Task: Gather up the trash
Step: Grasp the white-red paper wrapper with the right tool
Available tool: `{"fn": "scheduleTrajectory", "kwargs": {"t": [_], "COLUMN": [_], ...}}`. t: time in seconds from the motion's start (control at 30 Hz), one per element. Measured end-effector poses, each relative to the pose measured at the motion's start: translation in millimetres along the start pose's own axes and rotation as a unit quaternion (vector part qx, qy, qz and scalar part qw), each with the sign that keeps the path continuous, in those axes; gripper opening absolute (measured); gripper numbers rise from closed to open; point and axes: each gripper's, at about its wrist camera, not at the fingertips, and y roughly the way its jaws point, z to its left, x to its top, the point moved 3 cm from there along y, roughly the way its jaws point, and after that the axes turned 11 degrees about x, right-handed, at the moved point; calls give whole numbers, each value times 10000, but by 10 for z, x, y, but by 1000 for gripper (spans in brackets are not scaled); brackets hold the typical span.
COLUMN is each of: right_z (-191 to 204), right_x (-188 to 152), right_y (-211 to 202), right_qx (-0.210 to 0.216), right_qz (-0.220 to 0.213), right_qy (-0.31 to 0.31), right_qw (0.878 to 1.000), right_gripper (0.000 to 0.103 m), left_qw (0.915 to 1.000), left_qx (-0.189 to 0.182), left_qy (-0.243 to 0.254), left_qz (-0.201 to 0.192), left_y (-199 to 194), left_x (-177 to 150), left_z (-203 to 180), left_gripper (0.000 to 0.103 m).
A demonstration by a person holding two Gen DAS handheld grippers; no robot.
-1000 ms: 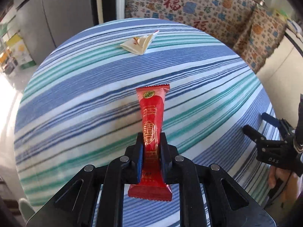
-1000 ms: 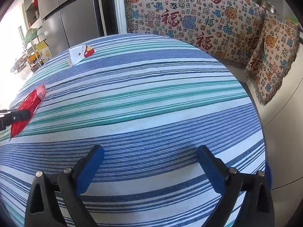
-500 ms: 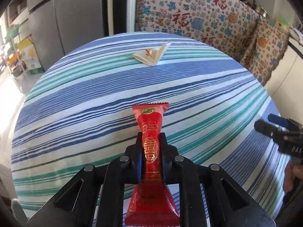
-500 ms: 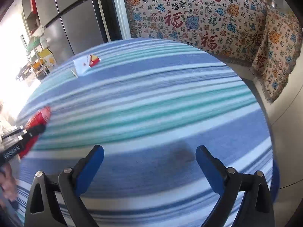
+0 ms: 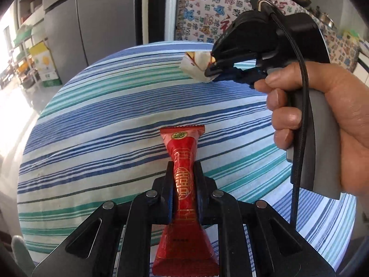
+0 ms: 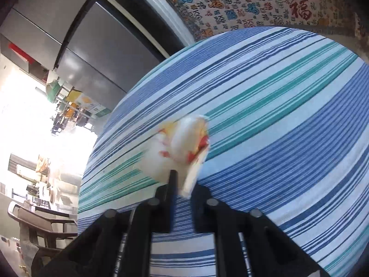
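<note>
My left gripper is shut on a long red snack wrapper with gold print, held above the striped tablecloth. At the table's far side, my right gripper, held in a person's hand, is shut on a crumpled white wrapper with red and yellow marks. In the right wrist view that white wrapper sticks up from between the closed fingers of the right gripper.
The round table has a blue, green and white striped cloth. A grey fridge stands behind it, with a patterned fabric to the right. A yellow-green box sits on the floor at left. A chair stands off the table's left edge.
My right gripper swept across the table from the right edge to the far side and closed from wide open onto the white wrapper. The left gripper kept its hold on the red wrapper.
</note>
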Motion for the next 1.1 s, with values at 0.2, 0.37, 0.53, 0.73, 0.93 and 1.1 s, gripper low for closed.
{"fn": "scheduleTrajectory", "kwargs": {"t": [0.2, 0.37, 0.53, 0.73, 0.93, 1.1], "right_z": [-47, -272, -663, -698, -682, -592], "right_x": [-432, -1231, -1701, -1702, -1650, -1580], "right_y": [-820, -1490, -1657, -1746, -1776, -1837], "right_qx": [-419, -829, -1111, -1045, -683, -430], "right_qz": [254, 626, 367, -76, 40, -78], "right_qy": [-1470, -2075, -2054, -2093, -1983, -1925], "right_qw": [9879, 9727, 9717, 9722, 9778, 9803], "right_gripper": [9, 9, 29, 57, 57, 57], "left_qw": [9996, 9991, 9992, 9982, 9983, 9956], "left_qx": [-270, -385, -272, 166, -276, -453], "left_qy": [95, 155, 281, 581, 486, 816], "left_qz": [-29, -27, -110, -27, 157, 96], "left_y": [-76, -172, -260, -266, -265, -314], "left_x": [-3, -141, -245, -366, -318, -275], "left_z": [-113, -328, -436, -390, -207, -305], "left_gripper": [14, 15, 52, 86, 89, 79]}}
